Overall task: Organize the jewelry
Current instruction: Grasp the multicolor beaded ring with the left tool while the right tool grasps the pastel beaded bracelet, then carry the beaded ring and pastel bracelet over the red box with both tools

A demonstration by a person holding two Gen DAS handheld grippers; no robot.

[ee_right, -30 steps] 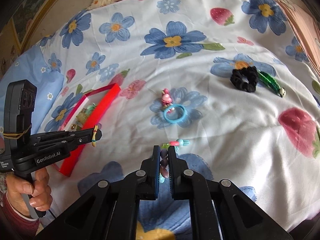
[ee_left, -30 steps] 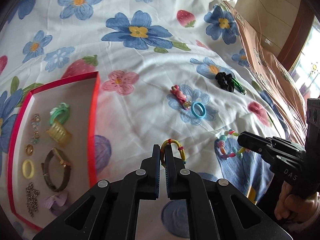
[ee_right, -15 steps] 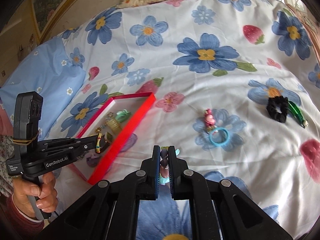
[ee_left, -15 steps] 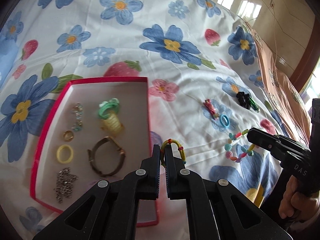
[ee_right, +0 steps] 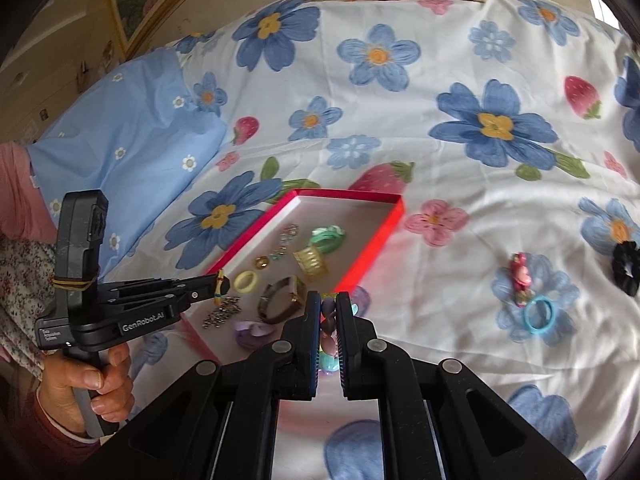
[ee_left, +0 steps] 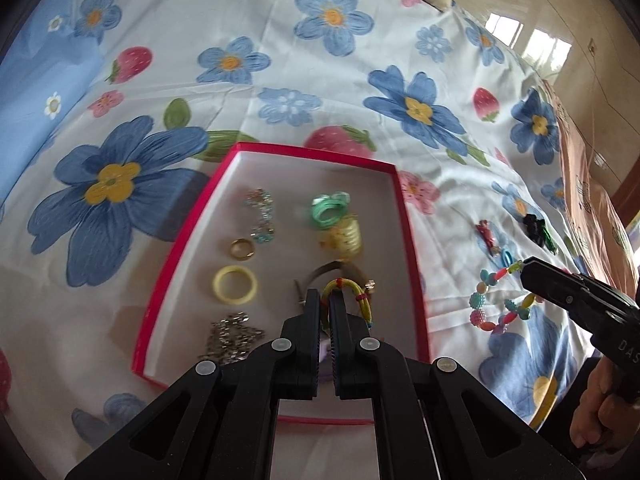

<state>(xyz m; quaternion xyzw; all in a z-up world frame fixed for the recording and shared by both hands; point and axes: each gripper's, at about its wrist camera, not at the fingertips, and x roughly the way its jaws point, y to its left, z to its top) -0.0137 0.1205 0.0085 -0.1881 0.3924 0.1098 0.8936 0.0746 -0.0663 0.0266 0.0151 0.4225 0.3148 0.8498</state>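
Pinching cord bracelet [ee_left: 352,292] in left hand-held gripper [ee_left: 325,300] over red tray [ee_left: 408,240].

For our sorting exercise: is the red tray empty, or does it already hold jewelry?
Not empty. The red tray already holds a gold ring, a yellow ring, a green hair tie and a silver chain.

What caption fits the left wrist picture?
Left gripper carries a yellow-green corded bracelet over the red-rimmed jewelry tray.
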